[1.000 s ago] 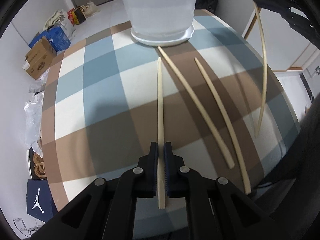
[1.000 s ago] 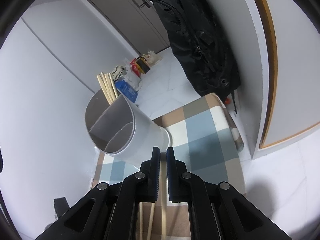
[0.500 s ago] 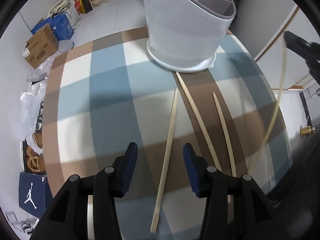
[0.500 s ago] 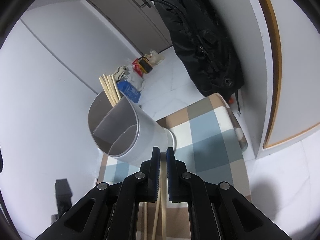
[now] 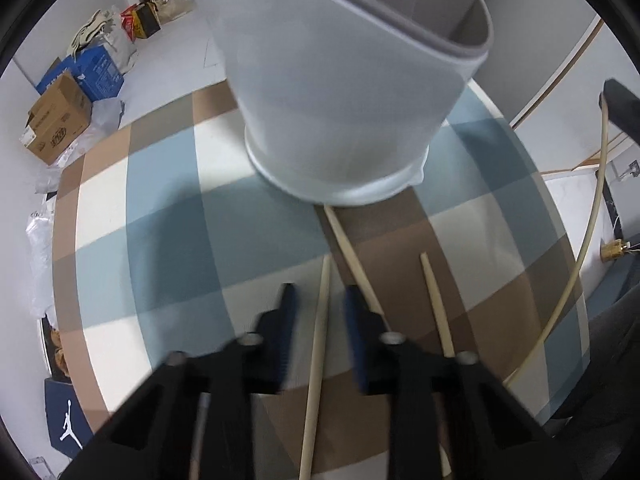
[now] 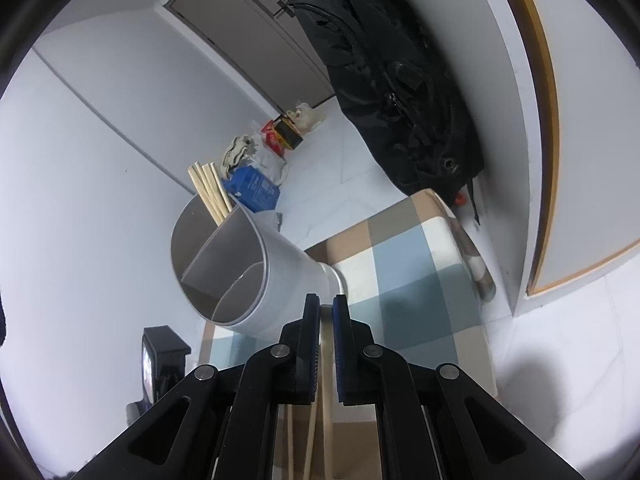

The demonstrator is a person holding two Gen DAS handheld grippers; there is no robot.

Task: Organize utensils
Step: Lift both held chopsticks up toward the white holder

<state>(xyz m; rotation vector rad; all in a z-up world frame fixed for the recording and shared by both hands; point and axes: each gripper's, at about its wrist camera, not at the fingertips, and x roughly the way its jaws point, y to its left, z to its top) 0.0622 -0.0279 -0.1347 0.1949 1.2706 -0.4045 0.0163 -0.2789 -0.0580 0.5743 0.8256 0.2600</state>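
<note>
A second ago the left hand-held gripper point(image 5: 318, 300) was clamped on the near chopstick point(image 5: 320, 344) at its thick end. It then let go and spread wide. Now it has moved along that stick toward the utensil holder point(image 5: 340, 112), which fills far more of the left wrist view. Its jaws are closing, blurred, with the stick between them and a gap on each side.

The near chopstick lies flat on the checked surface point(image 5: 168, 220), its long axis running away from the camera and its thin tip pointing at the holder's base without reaching it. The middle chopstick point(image 5: 352, 256) lies just to its right, slanted, its far tip at the holder's foot. The outer chopstick point(image 5: 436, 300) lies further right, roughly parallel.

The right hand-held gripper point(image 6: 326, 308) has not shifted. It is pressed together on the held chopstick point(image 6: 326, 332), which hangs down toward the surface. Stored chopsticks point(image 6: 208, 188) stand leaning in the holder's far compartment.
</note>
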